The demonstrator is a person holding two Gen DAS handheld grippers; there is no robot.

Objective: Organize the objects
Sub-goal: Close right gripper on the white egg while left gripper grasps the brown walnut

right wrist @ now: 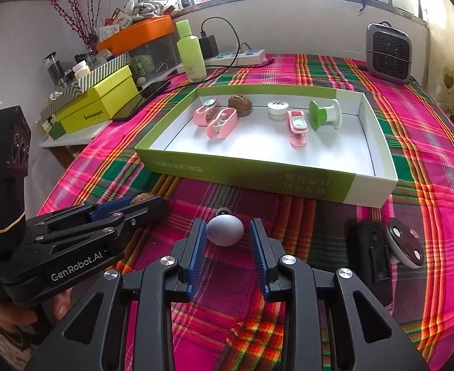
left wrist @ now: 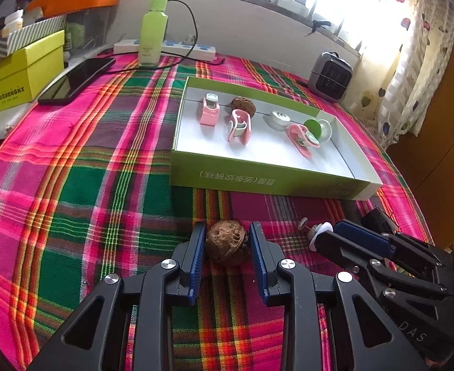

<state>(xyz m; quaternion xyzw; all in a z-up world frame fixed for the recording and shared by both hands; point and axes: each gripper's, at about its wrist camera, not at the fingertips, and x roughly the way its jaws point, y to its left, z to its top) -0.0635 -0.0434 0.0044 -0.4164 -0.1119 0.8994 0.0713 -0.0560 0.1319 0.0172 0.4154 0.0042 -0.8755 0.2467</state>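
Left gripper [left wrist: 227, 241] clamps a walnut [left wrist: 227, 242]; right gripper [right wrist: 225, 232] grasps a white knob [right wrist: 225, 230], both near the green box [right wrist: 258, 179].

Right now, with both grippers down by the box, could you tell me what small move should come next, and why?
Probably lift the left gripper and carry the walnut forward over the box. Its pads sit against the walnut's sides, another walnut already lies inside, and the near part of the box floor is bare. The right gripper likewise brackets a white piece.
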